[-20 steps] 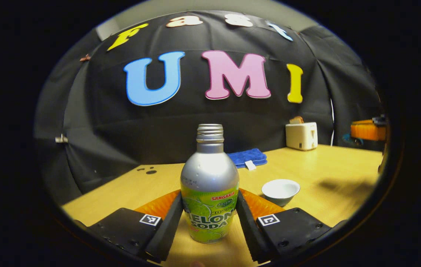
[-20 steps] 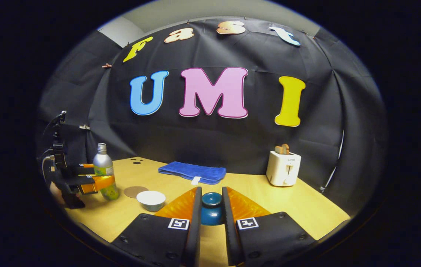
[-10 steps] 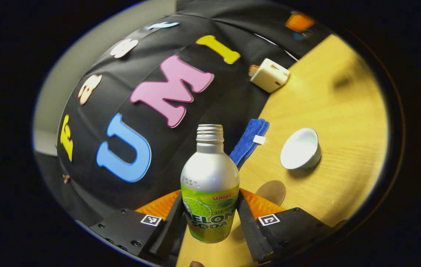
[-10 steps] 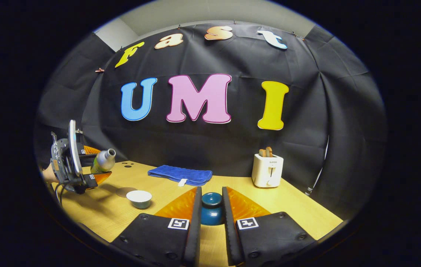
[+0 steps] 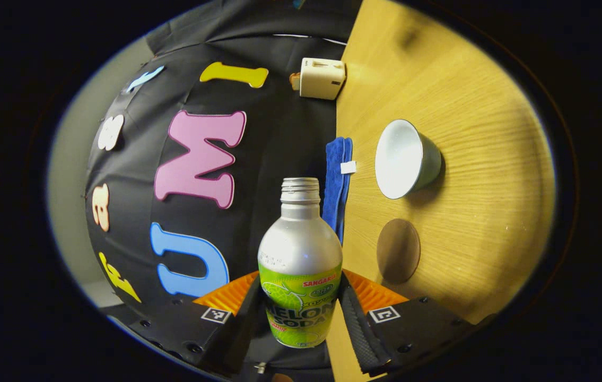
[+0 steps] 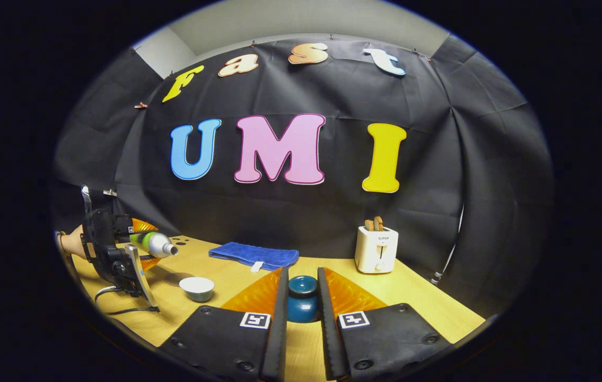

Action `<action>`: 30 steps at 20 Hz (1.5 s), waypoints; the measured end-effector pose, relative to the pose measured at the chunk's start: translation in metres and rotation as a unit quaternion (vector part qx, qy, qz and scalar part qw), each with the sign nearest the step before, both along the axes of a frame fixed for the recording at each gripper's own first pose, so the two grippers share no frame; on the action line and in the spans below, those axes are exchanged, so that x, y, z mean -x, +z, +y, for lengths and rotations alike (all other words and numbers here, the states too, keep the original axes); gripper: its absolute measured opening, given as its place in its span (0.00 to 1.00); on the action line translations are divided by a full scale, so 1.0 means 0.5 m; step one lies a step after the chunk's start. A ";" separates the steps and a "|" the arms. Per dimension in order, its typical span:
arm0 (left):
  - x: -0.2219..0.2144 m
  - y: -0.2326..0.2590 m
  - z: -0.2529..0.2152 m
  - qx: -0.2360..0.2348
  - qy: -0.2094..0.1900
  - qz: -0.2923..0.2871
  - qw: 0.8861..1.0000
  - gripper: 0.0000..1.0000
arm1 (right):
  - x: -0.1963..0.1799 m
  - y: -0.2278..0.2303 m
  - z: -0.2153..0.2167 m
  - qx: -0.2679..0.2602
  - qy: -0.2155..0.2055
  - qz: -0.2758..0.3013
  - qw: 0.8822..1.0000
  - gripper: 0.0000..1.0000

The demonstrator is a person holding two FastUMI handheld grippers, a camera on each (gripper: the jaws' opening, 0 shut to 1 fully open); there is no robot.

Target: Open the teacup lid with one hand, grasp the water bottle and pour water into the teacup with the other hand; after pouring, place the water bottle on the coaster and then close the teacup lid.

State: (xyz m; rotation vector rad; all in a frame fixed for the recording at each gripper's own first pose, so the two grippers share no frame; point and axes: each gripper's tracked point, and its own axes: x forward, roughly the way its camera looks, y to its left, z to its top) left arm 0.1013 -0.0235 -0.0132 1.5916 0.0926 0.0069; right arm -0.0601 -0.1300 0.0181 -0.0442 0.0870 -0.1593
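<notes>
1. Silver-and-green water bottle is clamped between the left gripper fingers, tipped nearly level in the right gripper view, mouth pointing toward the white teacup.
2. That teacup sits open on the counter near its left edge, with the brown coaster just beside it.
3. The right gripper is closed on the dark blue teacup lid, held off the cup, toward the counter's front.
4. So we're in the pouring step; I can't make out any stream.
5. Next, I'd say: bring the mouth right over the bowl, tilt further, then stand the bottle on the coaster.
</notes>
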 end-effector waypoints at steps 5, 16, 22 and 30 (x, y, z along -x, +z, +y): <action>-0.010 -0.027 -0.013 -0.072 -0.010 0.007 0.997 0.79 | 0.003 0.007 -0.002 0.006 -0.001 -0.002 1.000 0.27; -0.042 -0.018 -0.008 -0.174 -0.011 0.015 0.985 0.79 | 0.006 0.011 0.007 0.007 0.006 -0.002 1.000 0.32; -0.051 0.008 -0.011 -0.232 -0.014 0.008 0.973 0.79 | 0.010 0.017 0.004 0.005 0.005 -0.005 1.000 0.27; -0.067 0.060 -0.017 -0.316 -0.040 -0.004 0.948 0.80 | 0.012 0.024 -0.005 0.001 0.001 -0.010 1.000 0.32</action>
